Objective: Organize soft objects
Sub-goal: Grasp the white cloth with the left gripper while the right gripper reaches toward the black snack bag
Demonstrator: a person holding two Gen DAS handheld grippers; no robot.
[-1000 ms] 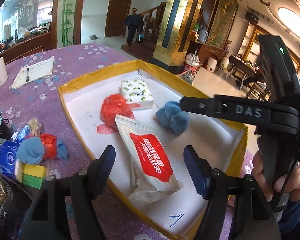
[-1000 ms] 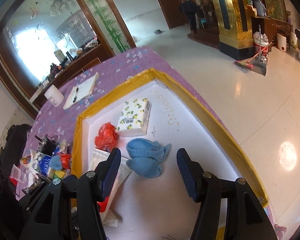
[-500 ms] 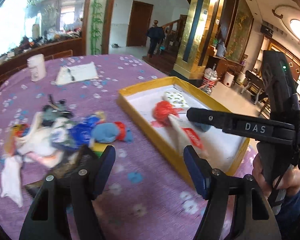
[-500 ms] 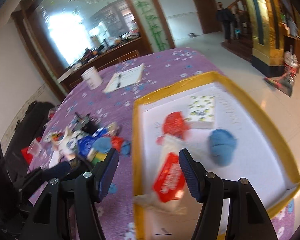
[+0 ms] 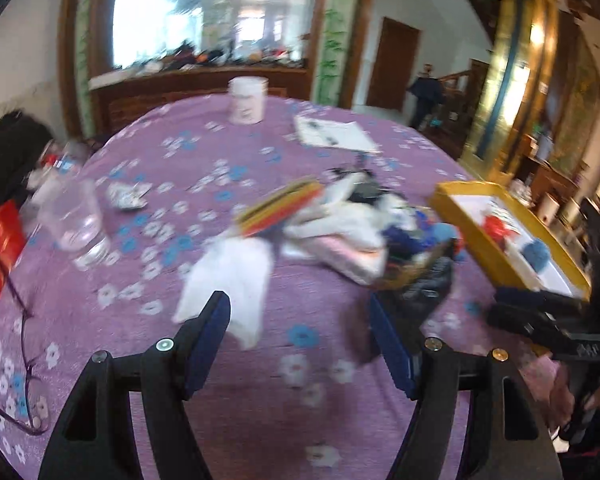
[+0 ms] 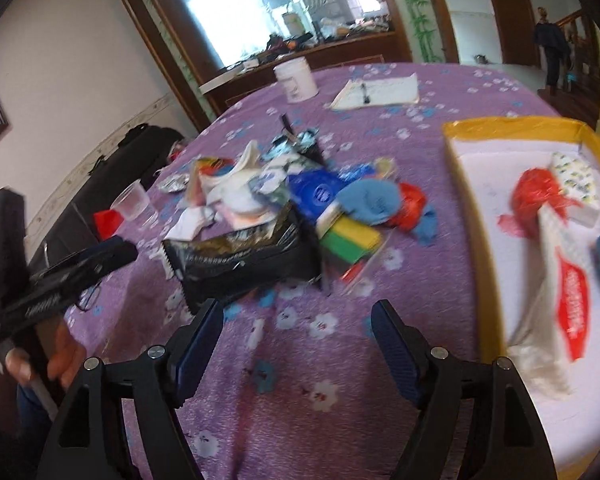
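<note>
Left view: left gripper (image 5: 300, 336) gapes empty above bare cloth, tilted down toward the pile (image 5: 352, 232); in that tangle it could snag the black bag rather than something soft

Right view: right gripper (image 6: 298, 340), empty and opening, angles down short of the blue sock (image 6: 374, 200); tray (image 6: 460, 160) at right

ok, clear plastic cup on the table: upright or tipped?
Upright. The clear cup stands on its base on the purple cloth, mouth up; it looks empty, though blur limits certainty.
</note>
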